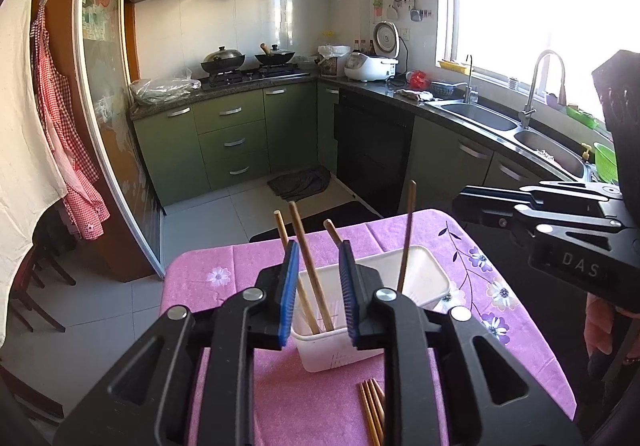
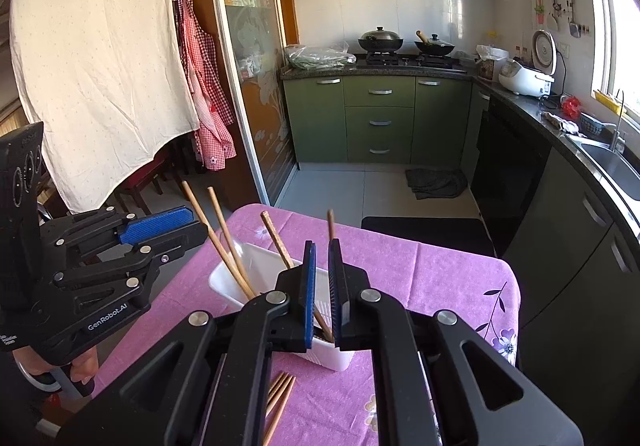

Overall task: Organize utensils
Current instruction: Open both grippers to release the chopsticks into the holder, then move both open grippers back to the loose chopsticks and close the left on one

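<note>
While a white bin point(image 1: 372, 326) sits near the middle of the purple cloth point(image 1: 460, 246), four chopsticks stand in it, long axes steeply upright. From the left wrist view, three of them lean toward 11 o'clock at the bin's near end: one point(image 1: 281, 232) just left of the left gripper point(image 1: 319, 292), one point(image 1: 306, 254) rising between its blue pads point(image 1: 290, 290), and one point(image 1: 332, 232) whose tip shows above the right pad. The fourth chopstick point(image 1: 408, 238) stands almost vertical, tip at 12 o'clock, to the right of that gripper.

The left gripper's jaws are apart around the near end of the bin; the stick between them touches neither pad. The right gripper point(image 2: 322, 294) hangs over the bin's other end with its jaws nearly together. A narrow gap shows between the pads, and the fourth chopstick point(image 2: 331, 224) rises out of that gap, but I cannot tell whether the pads pinch it. From this view the other three lean toward 11 o'clock, two point(image 2: 218, 234) at the bin's far left end.

A bundle point(image 1: 372, 410) of about four more chopsticks lies flat on the cloth just beside the bin, at 6 o'clock from it, long axes running toward the cameras, tips fanned toward the bin.

Two grippers and one bin are in view.
</note>
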Available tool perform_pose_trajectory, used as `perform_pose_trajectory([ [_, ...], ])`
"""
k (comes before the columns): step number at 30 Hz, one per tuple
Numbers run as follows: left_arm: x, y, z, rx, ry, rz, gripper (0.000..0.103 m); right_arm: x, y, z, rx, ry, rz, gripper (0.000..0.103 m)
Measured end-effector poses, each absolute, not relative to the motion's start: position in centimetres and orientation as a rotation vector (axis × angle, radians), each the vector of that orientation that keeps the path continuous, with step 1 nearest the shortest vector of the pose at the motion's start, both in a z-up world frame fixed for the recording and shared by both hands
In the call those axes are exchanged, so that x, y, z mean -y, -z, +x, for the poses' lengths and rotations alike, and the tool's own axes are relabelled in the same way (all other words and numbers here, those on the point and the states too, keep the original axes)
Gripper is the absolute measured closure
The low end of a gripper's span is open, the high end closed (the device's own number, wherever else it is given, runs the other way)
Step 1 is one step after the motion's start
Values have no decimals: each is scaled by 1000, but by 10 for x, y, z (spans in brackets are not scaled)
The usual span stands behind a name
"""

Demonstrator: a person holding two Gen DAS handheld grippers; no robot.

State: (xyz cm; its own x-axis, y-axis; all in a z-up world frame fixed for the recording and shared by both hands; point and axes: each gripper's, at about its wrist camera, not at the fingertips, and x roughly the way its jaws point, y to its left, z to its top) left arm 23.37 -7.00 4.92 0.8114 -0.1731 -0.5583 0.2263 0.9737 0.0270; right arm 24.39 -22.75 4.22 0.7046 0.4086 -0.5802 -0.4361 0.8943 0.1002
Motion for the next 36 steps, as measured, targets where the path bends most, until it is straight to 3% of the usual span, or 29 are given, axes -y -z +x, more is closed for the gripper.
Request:
perform_pose_trajectory([
  [1, 69, -51, 229, -584, 214, 93, 82, 231, -46, 236, -624, -473, -44, 93],
  [3, 67, -53, 218, -580, 210, 90, 67, 239, -53, 217, -601, -479, -42, 81],
  [5, 65, -53, 204, -573, 204, 94, 62, 248, -55, 199, -590, -483, -42, 78],
  [10, 65, -40, 177, -619, 201, 96, 62, 267, -32, 159, -630, -484, -37, 69],
  [17, 67, 9, 151, -749, 205, 101, 61, 287, 46, 125, -771, -449, -9, 63],
  [28, 75, 83, 145, -911, 185, 86, 62, 304, 120, 111, -909, -419, 53, 63],
  [31, 76, 104, 151, -1011, 215, 60, 75, 306, 123, 111, -923, -412, 55, 63],
  [36, 74, 129, 161, -1147, 266, -18, 79, 309, 129, 115, -936, -413, 70, 62],
])
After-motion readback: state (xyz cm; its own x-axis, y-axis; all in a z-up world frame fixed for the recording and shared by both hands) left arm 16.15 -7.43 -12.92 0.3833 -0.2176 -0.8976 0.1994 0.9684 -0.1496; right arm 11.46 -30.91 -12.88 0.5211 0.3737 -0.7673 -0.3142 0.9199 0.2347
